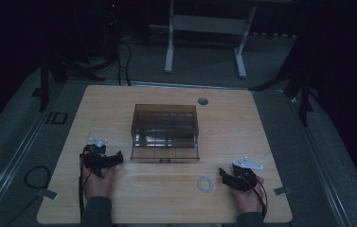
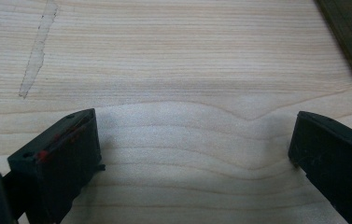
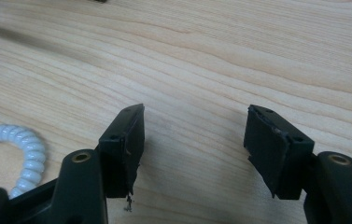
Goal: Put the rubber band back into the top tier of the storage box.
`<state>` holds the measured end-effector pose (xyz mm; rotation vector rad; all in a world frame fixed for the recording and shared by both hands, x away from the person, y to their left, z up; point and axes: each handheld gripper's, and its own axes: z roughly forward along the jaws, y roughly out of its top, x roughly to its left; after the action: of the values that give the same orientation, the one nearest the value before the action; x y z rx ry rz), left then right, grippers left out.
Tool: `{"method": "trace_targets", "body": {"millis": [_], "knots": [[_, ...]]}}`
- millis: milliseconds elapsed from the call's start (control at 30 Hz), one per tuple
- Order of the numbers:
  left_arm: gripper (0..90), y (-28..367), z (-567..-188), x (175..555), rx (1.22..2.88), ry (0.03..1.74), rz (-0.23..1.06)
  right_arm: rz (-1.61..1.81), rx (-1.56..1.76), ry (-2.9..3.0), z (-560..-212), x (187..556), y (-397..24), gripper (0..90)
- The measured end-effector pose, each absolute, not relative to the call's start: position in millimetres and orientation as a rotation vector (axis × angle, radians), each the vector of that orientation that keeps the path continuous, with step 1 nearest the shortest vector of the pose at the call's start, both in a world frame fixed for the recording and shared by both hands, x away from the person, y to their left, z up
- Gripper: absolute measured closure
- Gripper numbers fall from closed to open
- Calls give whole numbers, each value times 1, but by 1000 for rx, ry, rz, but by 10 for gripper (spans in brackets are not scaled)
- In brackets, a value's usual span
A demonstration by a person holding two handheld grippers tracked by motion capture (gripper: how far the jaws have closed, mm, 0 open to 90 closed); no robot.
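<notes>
Fingers point(image 2: 57, 158) of left gripper point(image 1: 117, 157) and right gripper point(image 1: 223, 173) spread wide, empty, near wooden worktop's point(image 1: 119, 104) front edge; white coiled ring point(image 1: 205, 183) between them.

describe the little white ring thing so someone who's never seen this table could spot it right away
Start at the wooden table and find the smoky transparent box in its middle. Come toward the person's edge: the white coiled ring lies flat on bare wood, just left of the right hand-held gripper. It is the only pale loop; the grey disc beyond the box is solid.
</notes>
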<state>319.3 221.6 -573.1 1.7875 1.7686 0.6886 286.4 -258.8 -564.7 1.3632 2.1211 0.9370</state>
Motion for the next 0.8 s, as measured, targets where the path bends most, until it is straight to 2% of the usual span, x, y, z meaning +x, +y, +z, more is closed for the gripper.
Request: {"method": "trace_targets", "body": {"millis": [300, 500, 800], "knots": [[20, 221, -573, 320, 1787, 1769, 690, 927, 1369, 2124, -564, 287, -258, 377], [20, 221, -573, 320, 1786, 1769, 690, 898, 1375, 2148, -560, 289, -256, 458], [20, 221, -573, 320, 1785, 1769, 691, 853, 1333, 2191, -552, 290, -252, 519]]}}
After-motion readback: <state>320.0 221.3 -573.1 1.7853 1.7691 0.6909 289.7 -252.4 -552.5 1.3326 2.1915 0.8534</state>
